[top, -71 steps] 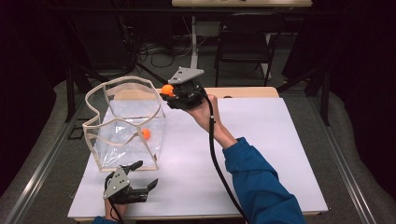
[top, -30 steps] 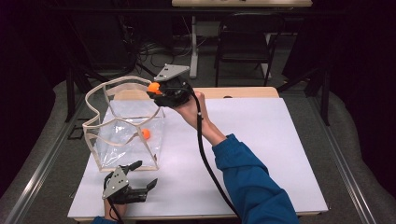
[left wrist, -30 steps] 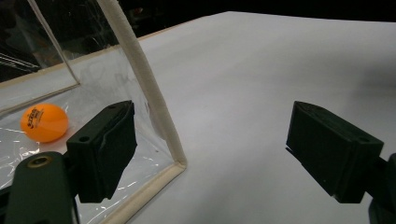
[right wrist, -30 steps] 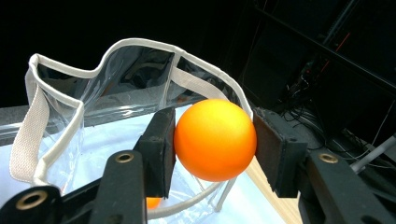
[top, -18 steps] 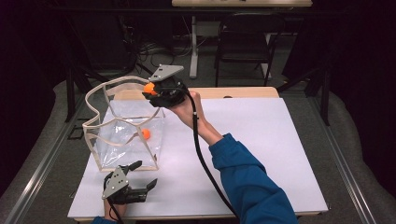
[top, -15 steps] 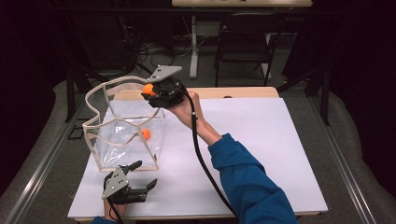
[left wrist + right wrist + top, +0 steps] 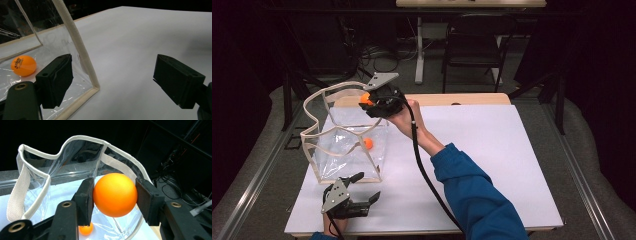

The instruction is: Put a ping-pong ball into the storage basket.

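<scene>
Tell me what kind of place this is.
Probably a recording studio or lab, not a home: a white-topped table ringed by black curtains, with loose floor cables and a bare folding chair behind it.

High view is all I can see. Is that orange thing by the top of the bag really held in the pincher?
Observer: Yes. The right gripper is shut on an orange ball, one black pad against each side.
Operator: Is it over the bag's opening?
Observer: In the right gripper view the ball sits above the near rim of the clear bag, with the opening just beyond and below it.
Operator: What's the orange dot inside the bag?
Observer: Another ball, lying on the bag's floor; it has dark print on it.
Operator: And the other pincher?
Observer: The left gripper is open with nothing between its jaws, by the bag's near corner.
</scene>
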{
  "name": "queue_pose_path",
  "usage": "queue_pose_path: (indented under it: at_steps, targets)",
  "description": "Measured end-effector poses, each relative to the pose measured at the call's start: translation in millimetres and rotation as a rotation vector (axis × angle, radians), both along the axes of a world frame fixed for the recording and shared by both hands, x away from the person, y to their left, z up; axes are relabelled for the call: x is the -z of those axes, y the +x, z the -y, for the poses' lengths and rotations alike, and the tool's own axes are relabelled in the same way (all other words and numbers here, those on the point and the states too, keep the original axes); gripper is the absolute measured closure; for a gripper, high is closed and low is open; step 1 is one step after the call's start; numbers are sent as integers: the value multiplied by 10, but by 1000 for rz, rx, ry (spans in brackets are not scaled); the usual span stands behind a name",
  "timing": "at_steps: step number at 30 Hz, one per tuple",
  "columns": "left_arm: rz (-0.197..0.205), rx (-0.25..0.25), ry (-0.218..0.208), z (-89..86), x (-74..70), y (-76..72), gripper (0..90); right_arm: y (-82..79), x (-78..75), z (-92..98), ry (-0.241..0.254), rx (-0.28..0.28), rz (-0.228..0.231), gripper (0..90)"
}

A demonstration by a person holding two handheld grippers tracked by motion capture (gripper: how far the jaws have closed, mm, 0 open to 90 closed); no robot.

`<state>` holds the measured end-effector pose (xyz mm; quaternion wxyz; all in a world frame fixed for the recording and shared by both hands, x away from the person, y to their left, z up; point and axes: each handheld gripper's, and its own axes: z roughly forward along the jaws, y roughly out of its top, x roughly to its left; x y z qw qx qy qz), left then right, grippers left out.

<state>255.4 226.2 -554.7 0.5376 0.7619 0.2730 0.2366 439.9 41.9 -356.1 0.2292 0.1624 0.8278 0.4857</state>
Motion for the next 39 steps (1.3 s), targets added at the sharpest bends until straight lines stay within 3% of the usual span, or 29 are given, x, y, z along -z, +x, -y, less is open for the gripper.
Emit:
queue_pose_path:
  at_steps: [39]
  targets:
    - [-2, 1, -6, -5, 2, 7, 159, 104, 148, -251, -75, -18, -73, 503]
